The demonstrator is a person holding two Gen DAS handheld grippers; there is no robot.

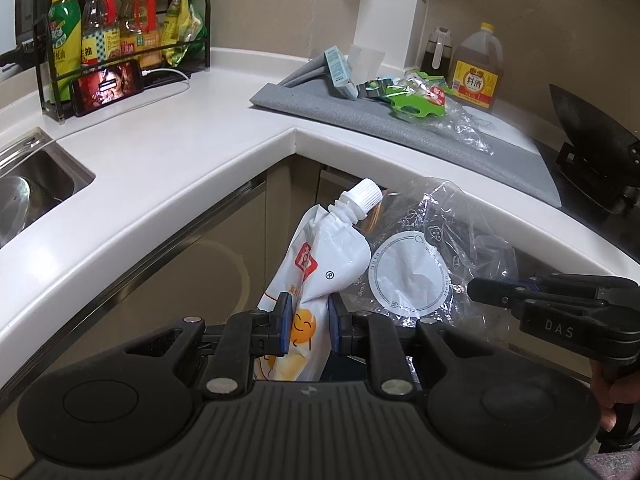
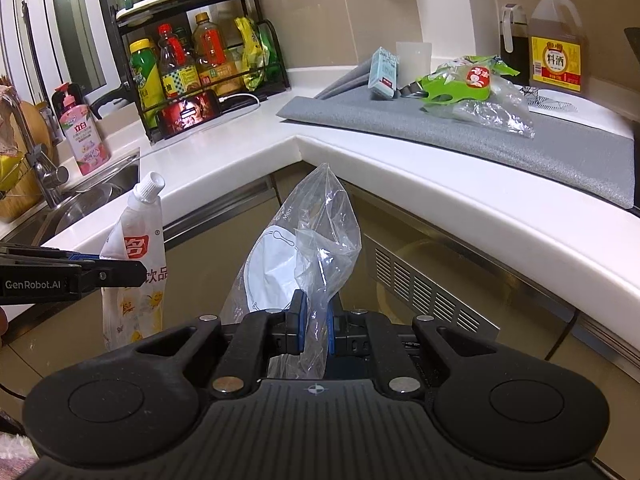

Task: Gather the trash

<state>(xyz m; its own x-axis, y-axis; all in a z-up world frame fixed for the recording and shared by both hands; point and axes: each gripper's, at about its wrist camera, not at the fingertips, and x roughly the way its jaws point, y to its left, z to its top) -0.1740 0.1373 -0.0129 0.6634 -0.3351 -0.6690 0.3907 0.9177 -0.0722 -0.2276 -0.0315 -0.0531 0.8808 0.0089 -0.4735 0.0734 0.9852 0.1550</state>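
Left gripper (image 1: 307, 322) clamps a white spouted drink pouch (image 1: 320, 264) at lower centre; right gripper (image 2: 314, 326) pinches a crumpled clear plastic bag (image 2: 316, 232).

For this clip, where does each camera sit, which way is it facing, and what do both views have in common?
Left wrist: on the left tongs, facing the counter corner; they grip a white spout pouch; the right tongs enter at right.
Right wrist: on the right tongs, facing the same corner; they grip a clear plastic bag; the left tongs enter at left.
Shared: both held items, grey mat with leftover wrappers, bottle rack.
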